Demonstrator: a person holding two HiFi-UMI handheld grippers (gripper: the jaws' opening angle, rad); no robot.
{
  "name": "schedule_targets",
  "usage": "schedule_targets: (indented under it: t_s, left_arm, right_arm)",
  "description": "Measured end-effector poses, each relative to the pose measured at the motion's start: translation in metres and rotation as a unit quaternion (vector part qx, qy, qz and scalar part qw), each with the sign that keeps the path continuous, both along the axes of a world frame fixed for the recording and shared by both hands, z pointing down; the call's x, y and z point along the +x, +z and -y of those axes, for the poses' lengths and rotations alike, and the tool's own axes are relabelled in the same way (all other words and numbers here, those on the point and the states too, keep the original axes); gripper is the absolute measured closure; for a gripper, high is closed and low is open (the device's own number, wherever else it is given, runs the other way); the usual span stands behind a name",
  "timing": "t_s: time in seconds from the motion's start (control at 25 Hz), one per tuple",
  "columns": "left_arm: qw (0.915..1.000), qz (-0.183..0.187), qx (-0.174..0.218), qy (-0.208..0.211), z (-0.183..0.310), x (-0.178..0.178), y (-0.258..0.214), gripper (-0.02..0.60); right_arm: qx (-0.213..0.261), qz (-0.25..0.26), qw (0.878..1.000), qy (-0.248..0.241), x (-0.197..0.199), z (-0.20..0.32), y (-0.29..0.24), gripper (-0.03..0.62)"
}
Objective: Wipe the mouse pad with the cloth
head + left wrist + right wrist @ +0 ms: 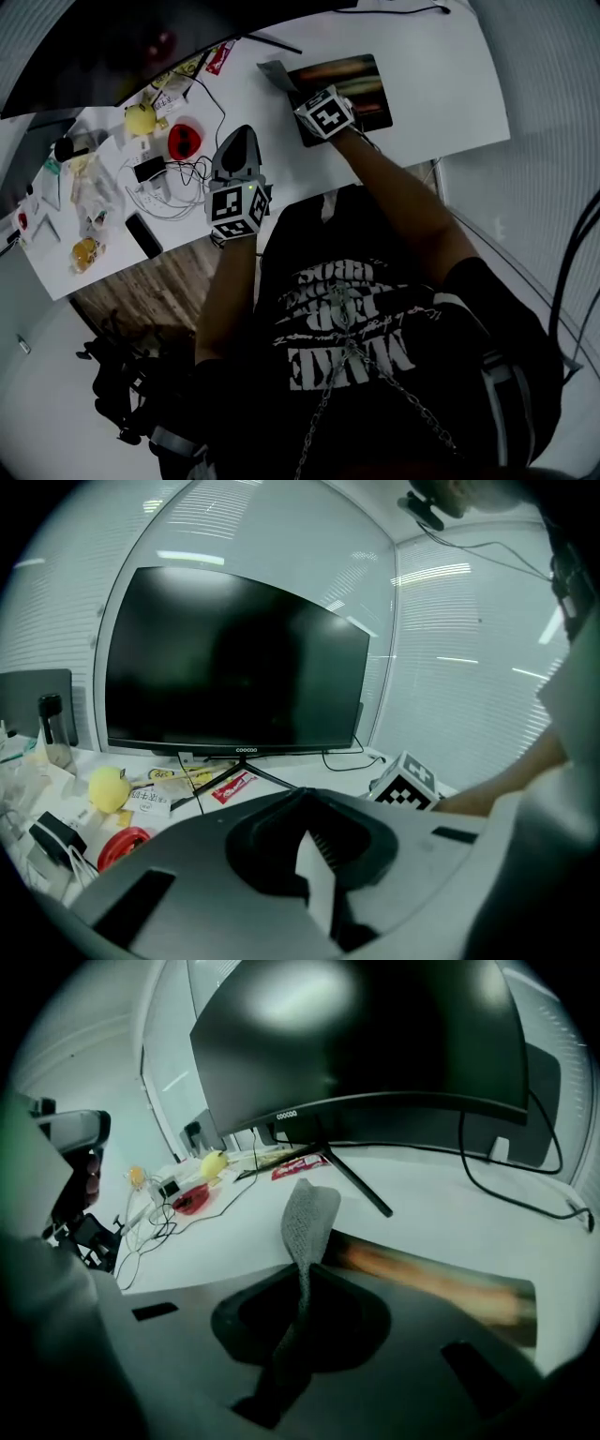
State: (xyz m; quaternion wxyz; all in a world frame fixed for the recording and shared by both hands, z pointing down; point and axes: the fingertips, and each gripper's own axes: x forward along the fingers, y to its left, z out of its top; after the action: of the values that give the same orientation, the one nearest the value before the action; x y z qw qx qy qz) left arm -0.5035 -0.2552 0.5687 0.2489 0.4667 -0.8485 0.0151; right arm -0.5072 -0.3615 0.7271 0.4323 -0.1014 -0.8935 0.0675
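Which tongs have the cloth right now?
The right tongs, above the mouse pad, pinch the grey cloth between closed jaws; the left tongs are empty.

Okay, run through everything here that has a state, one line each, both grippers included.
cloth: pinched in the right gripper, free end sticking out past the fingers.
mouse pad: lying flat on the desk.
monitor: screen dark.
right gripper: shut on the cloth.
left gripper: shut, empty.
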Motion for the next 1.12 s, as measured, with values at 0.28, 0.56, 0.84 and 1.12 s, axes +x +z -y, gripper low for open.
schedule_targets:
  t_s: [0.28,0.56,0.84,1.12]
  left_arm:
    - [1.0,-0.007,0.001,0.001,-0.005,-0.016,0.009,0.575]
    - [0.9998,0.002,0.011,0.017,0.009,-0.018,0.0,0.575]
    - [0.9997,0.009,0.018,0.017,0.013,-0.018,-0.012,0.575]
    - [0.9995,0.02,0.025,0.009,0.004,-0.018,-0.033,0.575]
  right_arm:
    - [0.038,-0.016,0.996,0.08,0.032,0.089,0.016,0.572]
    - [0.063,-0.027,0.983,0.168,0.083,0.186,0.011,0.572]
    - [0.026,-0.001,0.989,0.148,0.07,0.147,-0.012,0.572]
    - [-0.038,0.0,0.999,0.037,0.04,0.009,-0.02,0.572]
